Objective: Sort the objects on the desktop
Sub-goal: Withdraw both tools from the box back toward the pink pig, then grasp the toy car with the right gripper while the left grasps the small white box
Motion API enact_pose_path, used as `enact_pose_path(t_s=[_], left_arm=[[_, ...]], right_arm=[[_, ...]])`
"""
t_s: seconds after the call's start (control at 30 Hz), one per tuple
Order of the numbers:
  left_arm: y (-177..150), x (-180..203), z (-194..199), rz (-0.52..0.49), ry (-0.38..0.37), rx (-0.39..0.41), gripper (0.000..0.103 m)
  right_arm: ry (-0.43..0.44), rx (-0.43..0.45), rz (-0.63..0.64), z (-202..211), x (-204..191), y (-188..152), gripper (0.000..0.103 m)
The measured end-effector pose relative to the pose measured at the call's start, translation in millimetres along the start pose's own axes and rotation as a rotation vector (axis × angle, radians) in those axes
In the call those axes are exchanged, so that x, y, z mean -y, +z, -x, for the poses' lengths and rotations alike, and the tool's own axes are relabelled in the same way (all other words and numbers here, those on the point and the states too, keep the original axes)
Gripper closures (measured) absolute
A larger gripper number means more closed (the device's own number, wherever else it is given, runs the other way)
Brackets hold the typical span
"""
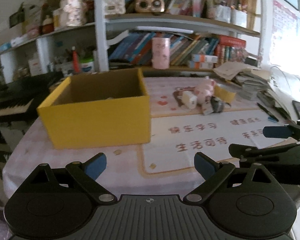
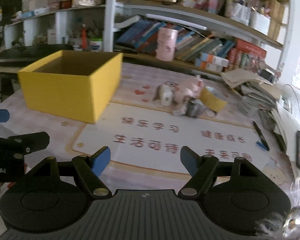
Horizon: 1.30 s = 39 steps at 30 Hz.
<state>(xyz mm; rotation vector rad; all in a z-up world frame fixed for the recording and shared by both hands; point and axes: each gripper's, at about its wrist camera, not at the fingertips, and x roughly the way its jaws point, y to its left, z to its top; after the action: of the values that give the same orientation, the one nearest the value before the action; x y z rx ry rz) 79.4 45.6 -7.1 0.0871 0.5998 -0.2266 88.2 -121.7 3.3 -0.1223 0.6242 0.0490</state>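
The sorting seems to be at the beginning. The left gripper [image 1: 150, 165] and the right gripper [image 2: 145, 160] both stand open with nothing between the pads, above the near part of the desk mat [image 2: 190, 140]. The yellow box [image 1: 98, 110] looks almost empty. The small objects [image 2: 187, 98], among them a pink toy and a tape roll, are grouped beside it, untouched.

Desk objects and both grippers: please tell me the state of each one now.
yellow box: open top, upright on desk.
pink plush toy: lying in the pile, outside the box.
yellow tape roll: tilted, beside the plush.
left gripper: open, empty.
right gripper: open, empty.
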Motion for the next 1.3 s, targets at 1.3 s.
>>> enact_pose_path(t_s=[1.3], left_arm=[[80,140,-145,-0.004,-0.008,-0.11,0.006]], right_arm=[[0.062,-0.099,-0.139,-116,200,36,0.028]])
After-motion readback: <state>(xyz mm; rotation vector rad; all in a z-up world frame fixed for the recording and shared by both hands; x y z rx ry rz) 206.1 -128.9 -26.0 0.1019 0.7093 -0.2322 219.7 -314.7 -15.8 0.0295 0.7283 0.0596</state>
